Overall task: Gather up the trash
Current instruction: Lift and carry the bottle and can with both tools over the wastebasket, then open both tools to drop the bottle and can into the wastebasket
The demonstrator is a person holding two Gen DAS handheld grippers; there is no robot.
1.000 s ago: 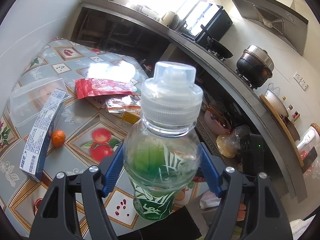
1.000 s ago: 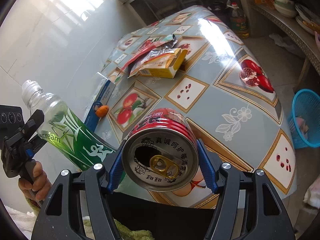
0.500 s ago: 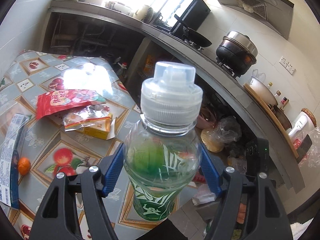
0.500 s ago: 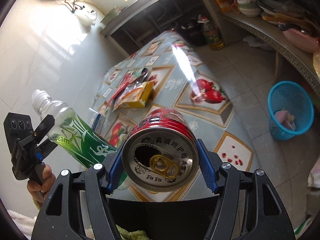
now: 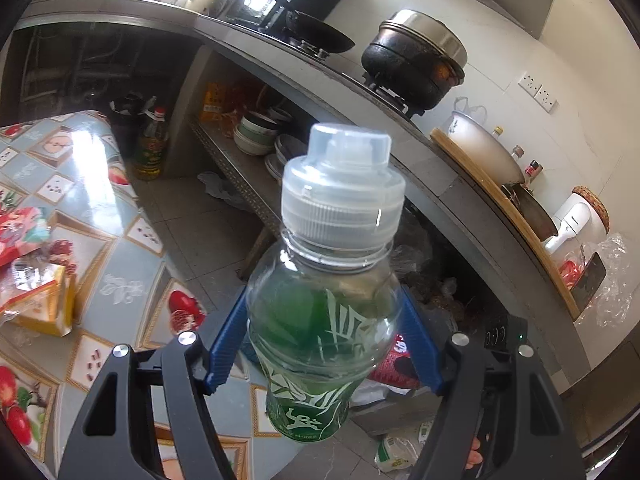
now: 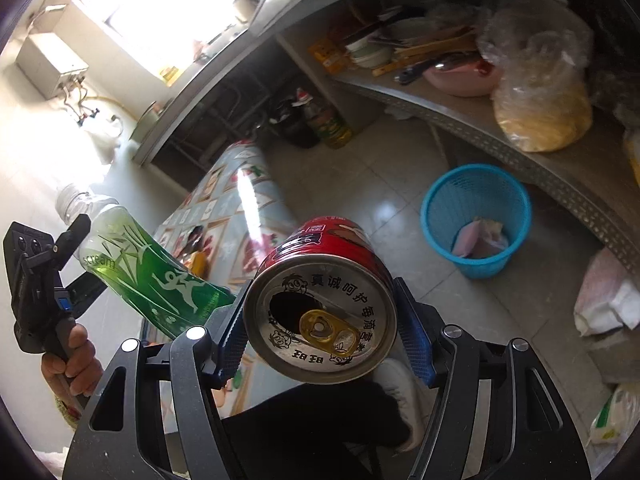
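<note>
The green bottle (image 5: 324, 320) was clamped between the blue pads of the left gripper (image 5: 325, 340), clear cap pointed away from the camera. The red can (image 6: 324, 304) was pinched by the right gripper (image 6: 322, 332), its opened silver top and gold pull tab turned toward the lens. The blue basket (image 6: 476, 220) was seen on the tiled floor, beyond and right of the can, with pale scraps lying inside it. Left of the basket, the fruit-patterned table (image 6: 236, 200) was in view. On that table, well left of the basket, a yellow carton (image 5: 44, 304) and a red wrapper (image 5: 20, 232) were left lying. In the right wrist view, the bottle was tilted, held out left of the can, well apart from the basket.
</note>
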